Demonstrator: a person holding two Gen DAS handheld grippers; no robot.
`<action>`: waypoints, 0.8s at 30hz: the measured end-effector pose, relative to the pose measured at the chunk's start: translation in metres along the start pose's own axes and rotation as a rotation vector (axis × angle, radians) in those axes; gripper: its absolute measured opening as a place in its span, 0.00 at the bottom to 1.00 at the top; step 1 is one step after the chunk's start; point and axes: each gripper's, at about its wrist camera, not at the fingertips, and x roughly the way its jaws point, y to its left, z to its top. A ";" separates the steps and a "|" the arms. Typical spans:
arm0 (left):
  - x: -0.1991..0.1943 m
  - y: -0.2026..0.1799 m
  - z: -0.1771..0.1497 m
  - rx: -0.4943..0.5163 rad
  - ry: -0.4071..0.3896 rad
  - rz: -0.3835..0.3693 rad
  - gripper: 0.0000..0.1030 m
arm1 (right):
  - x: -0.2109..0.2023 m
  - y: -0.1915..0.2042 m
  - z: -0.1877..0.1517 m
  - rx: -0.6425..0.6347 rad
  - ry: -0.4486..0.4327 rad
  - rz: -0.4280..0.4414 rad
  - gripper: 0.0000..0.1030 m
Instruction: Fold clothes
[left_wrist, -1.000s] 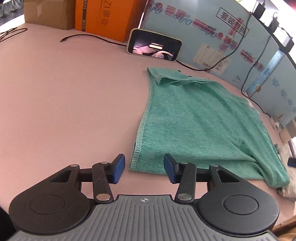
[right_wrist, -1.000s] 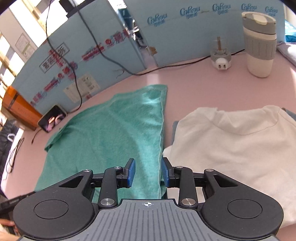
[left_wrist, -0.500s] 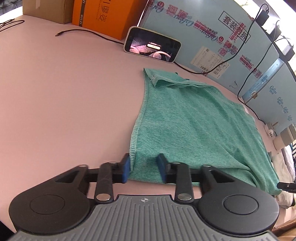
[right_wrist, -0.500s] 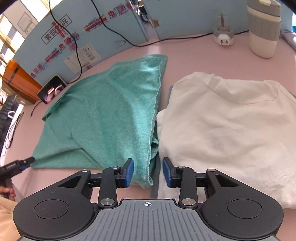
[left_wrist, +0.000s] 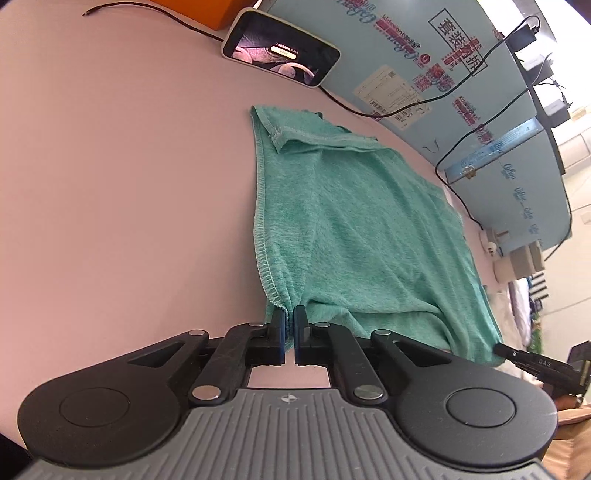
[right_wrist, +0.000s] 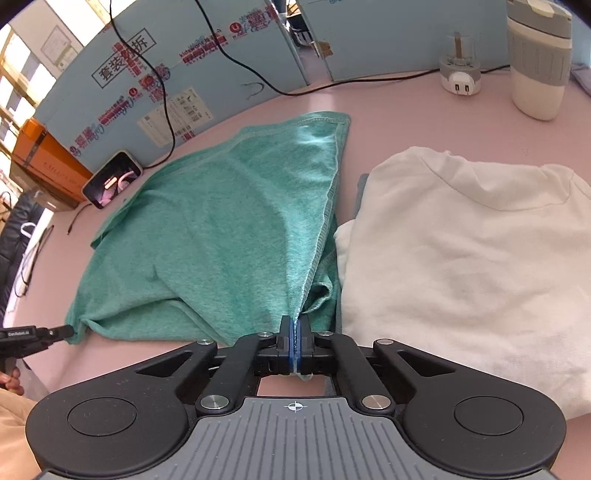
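Observation:
A green garment (left_wrist: 351, 229) lies flat on the pink table (left_wrist: 110, 184), with one far corner folded over. My left gripper (left_wrist: 290, 319) has its jaws closing on the near left corner, and the stitched hem is pinched between the blue pads. In the right wrist view the same green garment (right_wrist: 229, 229) rises in a ridge to my right gripper (right_wrist: 295, 332), whose jaws are closing on the near right corner with cloth between the pads. A white shirt (right_wrist: 461, 266) lies folded right beside it. Each gripper's black tip shows at the edge of the other's view.
A phone (left_wrist: 280, 59) leans against the blue partition (left_wrist: 424, 74) behind the garment, with black cables running along it. A grey and white tumbler (right_wrist: 537, 62) and a plug adapter (right_wrist: 460, 79) stand at the far right. An orange box (right_wrist: 44, 158) sits far left.
Both grippers have gone from open to shut on the green garment's near corners. The left one moved forward onto the hem, and the cloth now pulls up toward both.

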 end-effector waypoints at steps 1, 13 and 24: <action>-0.005 0.003 0.006 0.009 0.023 0.002 0.03 | -0.005 -0.004 0.001 0.029 -0.016 0.021 0.02; -0.013 0.006 0.021 0.229 0.178 0.200 0.02 | -0.054 -0.040 -0.008 0.193 0.028 0.092 0.01; -0.002 -0.002 0.000 0.195 0.074 0.120 0.36 | -0.059 -0.045 -0.015 0.207 -0.049 -0.179 0.12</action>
